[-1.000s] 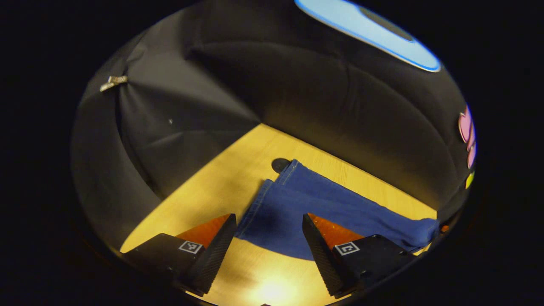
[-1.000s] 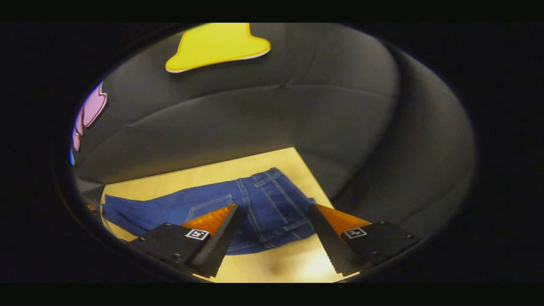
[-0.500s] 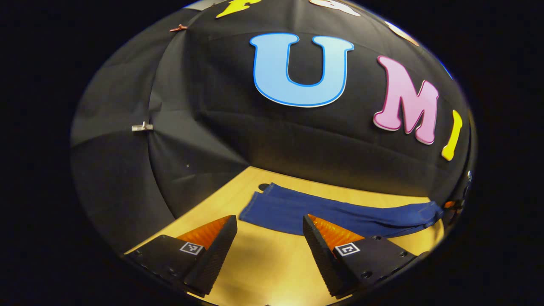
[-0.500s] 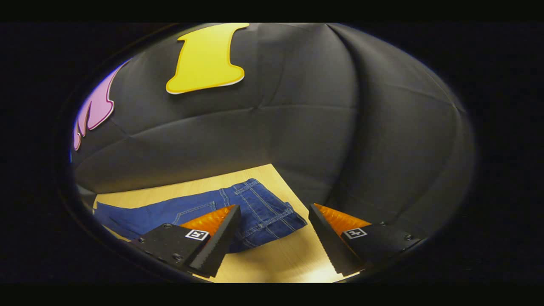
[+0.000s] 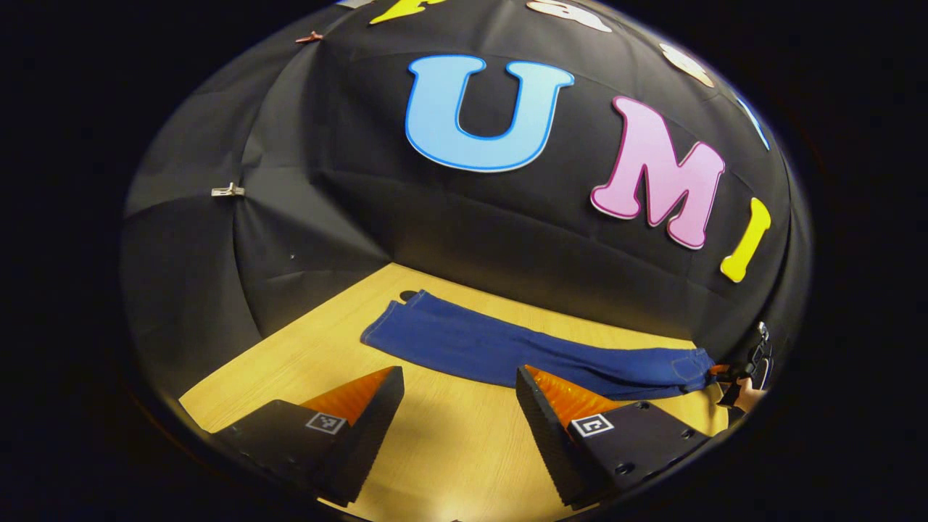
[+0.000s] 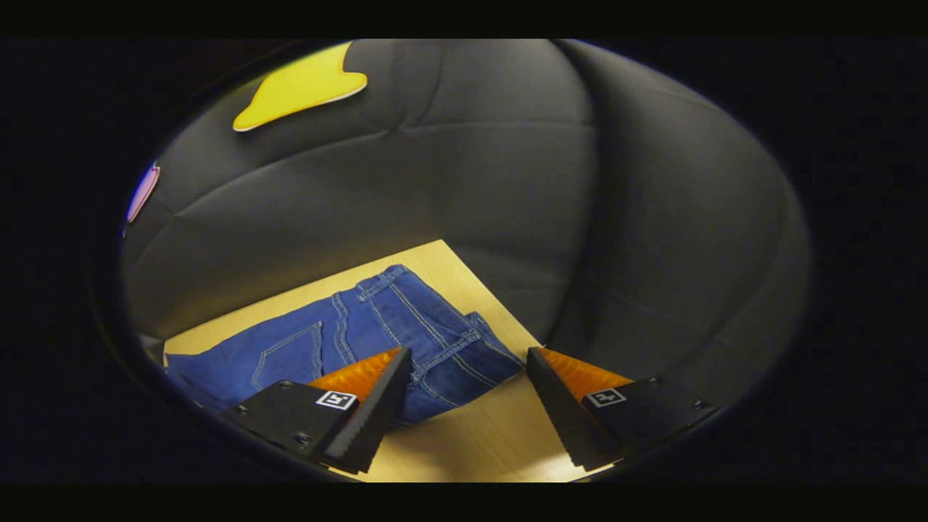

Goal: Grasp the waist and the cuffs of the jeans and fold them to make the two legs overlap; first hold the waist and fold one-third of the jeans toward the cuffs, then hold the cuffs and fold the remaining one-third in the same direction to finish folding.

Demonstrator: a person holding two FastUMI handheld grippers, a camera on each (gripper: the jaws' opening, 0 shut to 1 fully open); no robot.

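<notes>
Jeans lie flat on the wooden table, stretched as one long narrow strip along the far side, close to the black cloth wall. Seen this way they look already doubled lengthwise, one leg on the other, though I cannot confirm the layers.

At the left end, in the left gripper view, the cuffs sit beside a small dark round spot on the table. The left gripper hovers over bare wood nearer than the legs, its fingers wide apart and touching nothing.

At the right end, in the right gripper view, the waist with its band, belt loops and a back pocket lies near the table's right edge. The right gripper hangs just nearer than the waistband, fingers spread, holding nothing.

Denim like this is probably soft but fairly heavy for cloth (it will sag and drag rather than float), with enough friction to stay put once laid. The stitched waistband and the hemmed cuffs are likely the thickest, firmest places, so they suit a pinch: take the waistband edge through all layers, otherwise the lower layer may stay behind.
</notes>
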